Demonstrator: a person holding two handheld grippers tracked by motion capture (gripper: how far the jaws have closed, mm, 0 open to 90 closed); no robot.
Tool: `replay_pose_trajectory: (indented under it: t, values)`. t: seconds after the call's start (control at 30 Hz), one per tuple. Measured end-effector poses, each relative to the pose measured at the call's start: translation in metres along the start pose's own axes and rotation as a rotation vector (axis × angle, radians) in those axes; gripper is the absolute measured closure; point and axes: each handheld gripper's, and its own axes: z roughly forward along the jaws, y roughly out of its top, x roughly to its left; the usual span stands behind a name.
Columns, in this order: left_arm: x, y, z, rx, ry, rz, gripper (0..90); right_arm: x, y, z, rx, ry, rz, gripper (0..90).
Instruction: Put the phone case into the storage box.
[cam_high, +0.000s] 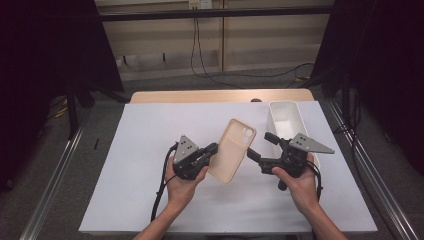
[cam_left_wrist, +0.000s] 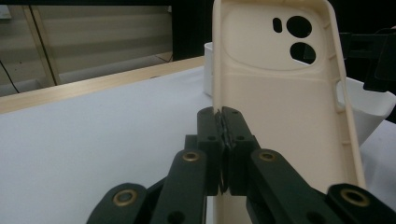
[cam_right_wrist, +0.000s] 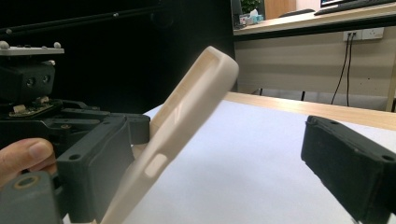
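**Left gripper pinches phone case; right gripper spread beside it**

The left gripper (cam_high: 214, 148) is clamped on the side edge of the beige phone case (cam_high: 232, 149), holding it lifted over the white table (cam_high: 140, 150). The right gripper (cam_high: 260, 146) sits just beside the case, its 2 jaws spread wide, gripping nothing. A white bin (cam_high: 287, 120) stands behind it.

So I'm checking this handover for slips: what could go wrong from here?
1. The left gripper pinches only the thin side edge of the case, so it could twist or slip out when the right one pushes on it.
2. The right gripper is open around the case's far edge; if it closes off-centre it might knock the case loose.
3. The bin sits just behind, so a swing could bump it.
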Motion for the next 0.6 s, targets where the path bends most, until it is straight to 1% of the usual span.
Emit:
replay_pose_trajectory:
  t: [0.07,0.13,0.23,0.3,0.4,0.47,0.5,0.53,0.6]
  values:
    - [-0.0004,0.0,0.0004,0.0,0.0,0.006,87.6,0.0008,-0.0003,0.0005,0.001,0.007,0.008,11.9]
    - [-0.0009,-0.0001,0.0007,0.002,-0.001,0.001,87.6,0.0011,-0.0007,0.0012,0.0,0.019,0.021,13.8]
    - [-0.0015,-0.0006,0.0015,0.003,0.0,0.002,87.6,0.0017,-0.0007,0.0021,-0.002,0.025,0.035,16.4]
    - [-0.0018,-0.0009,0.0016,0.0,0.003,-0.001,87.6,0.0015,-0.001,0.0025,0.0,0.024,0.041,20.6]
    - [-0.001,-0.0015,0.0024,0.004,0.004,0.004,87.6,0.0007,-0.0022,0.0042,-0.001,0.032,0.069,25.6]
    - [-0.0011,-0.0009,0.0023,0.008,0.0,0.008,87.6,0.0012,-0.0027,0.0058,0.005,0.036,0.077,27.9]
    - [-0.0018,-0.0008,0.0022,0.003,0.002,0.012,87.6,0.0016,-0.0029,0.0064,0.006,0.04,0.081,30.7]
    - [-0.0023,-0.0007,0.0023,0.002,-0.001,0.006,87.6,0.002,-0.0031,0.007,0.011,0.044,0.081,32.9]
    - [-0.0024,-0.0008,0.0024,0.002,-0.003,0.011,87.6,0.0025,-0.0038,0.0084,0.013,0.052,0.091,34.1]
